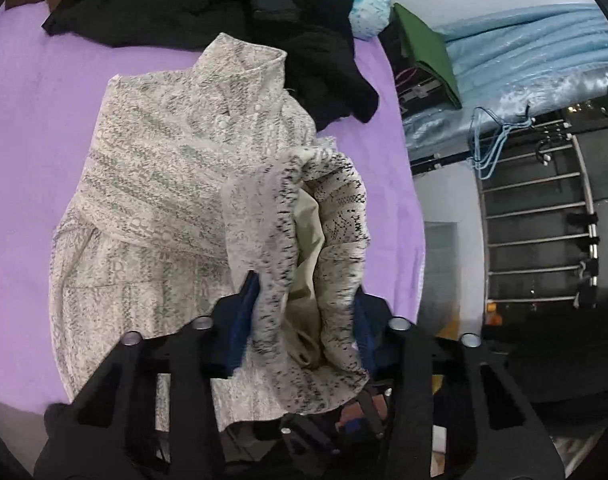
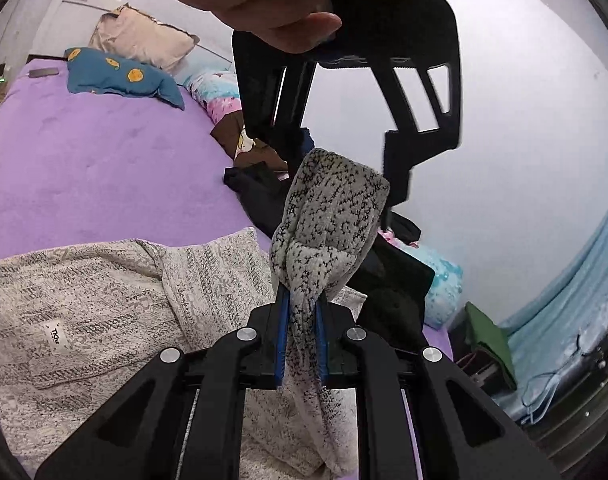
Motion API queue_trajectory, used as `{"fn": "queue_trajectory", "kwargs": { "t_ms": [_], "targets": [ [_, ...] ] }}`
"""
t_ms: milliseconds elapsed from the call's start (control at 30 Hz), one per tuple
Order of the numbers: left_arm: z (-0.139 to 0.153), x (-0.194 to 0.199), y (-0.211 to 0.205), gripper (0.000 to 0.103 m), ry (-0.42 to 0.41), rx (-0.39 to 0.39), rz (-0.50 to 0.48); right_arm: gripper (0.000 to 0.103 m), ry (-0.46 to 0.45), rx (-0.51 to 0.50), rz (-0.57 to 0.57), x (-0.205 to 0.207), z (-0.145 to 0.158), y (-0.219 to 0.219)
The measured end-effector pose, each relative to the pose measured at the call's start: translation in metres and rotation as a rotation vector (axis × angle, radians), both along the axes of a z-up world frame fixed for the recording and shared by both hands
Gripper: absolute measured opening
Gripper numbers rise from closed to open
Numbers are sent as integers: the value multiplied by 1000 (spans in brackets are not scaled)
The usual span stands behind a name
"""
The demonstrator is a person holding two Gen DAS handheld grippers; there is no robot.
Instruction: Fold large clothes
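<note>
Jaws around bunched grey-speckled knit jacket [image 1: 176, 184]

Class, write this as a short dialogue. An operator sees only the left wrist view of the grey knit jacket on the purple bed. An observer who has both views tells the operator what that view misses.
Operator: My gripper has a bunch of the jacket. Is the other gripper holding anything?
Observer: Yes. The right gripper is shut on a rolled bunch of the knit jacket, just below yours.
Operator: Is there anything on the flat part that I cannot see?
Observer: A small white label sits on the spread fabric, to the left in the right wrist view.
</note>
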State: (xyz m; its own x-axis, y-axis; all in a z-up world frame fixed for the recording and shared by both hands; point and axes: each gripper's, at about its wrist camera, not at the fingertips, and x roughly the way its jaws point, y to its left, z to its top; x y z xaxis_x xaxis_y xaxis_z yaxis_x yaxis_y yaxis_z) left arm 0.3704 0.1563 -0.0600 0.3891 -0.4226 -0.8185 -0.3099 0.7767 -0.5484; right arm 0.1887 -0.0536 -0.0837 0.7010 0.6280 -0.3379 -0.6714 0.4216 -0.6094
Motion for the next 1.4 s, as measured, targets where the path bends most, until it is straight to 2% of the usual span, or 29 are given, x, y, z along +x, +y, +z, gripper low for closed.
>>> {"fn": "queue_trajectory", "kwargs": {
  "t_ms": [33, 100, 233, 267, 300, 367, 400, 533, 700, 1000, 1167, 1267, 1400],
  "targets": [
    [-1, 0, 1, 26, 2, 7, 0, 11, -4, -3, -1, -1, -2, 2],
    [-3, -1, 7, 19, -4, 12, 8, 14, -18, -9, -10, 0, -6, 4],
    [-9, -3, 17, 14, -37, 1, 14, 23, 10, 8, -10, 2, -8, 5],
    [-10, -3, 20, 13, -49, 5, 18, 34, 26, 23, 0, 2, -7, 3],
    [-10, -4, 23, 13, -61, 7, 21, 54, 24, 34, 3, 2, -7, 1],
    [-10, -5, 30, 13, -85, 2, 31, 73, -1, 62, 12, -2, -7, -4],
    [-10, -5, 34, 13, -98, -2, 36, 77, -11, 65, 13, -2, -8, -6],
    [-9, -9, 55, 13, -169, 22, 41, 80, 12, 38, -5, 7, -18, -10],
    [-28, -11, 81, 13, -177, 78, 65, 80, 116, 28, -66, 36, -35, -22],
    [-112, -7, 130, 13, -117, 136, 128, 81, 371, 36, -219, 106, -75, -52],
    [-156, -6, 148, 13, -74, 181, 137, 81, 450, 43, -285, 134, -94, -60],
    [-176, -6, 159, 15, -75, 188, 142, 81, 486, 51, -310, 148, -102, -64],
    [-203, -9, 164, 23, -40, 207, 130, 86, 539, 65, -340, 165, -113, -64]
  ]
}}
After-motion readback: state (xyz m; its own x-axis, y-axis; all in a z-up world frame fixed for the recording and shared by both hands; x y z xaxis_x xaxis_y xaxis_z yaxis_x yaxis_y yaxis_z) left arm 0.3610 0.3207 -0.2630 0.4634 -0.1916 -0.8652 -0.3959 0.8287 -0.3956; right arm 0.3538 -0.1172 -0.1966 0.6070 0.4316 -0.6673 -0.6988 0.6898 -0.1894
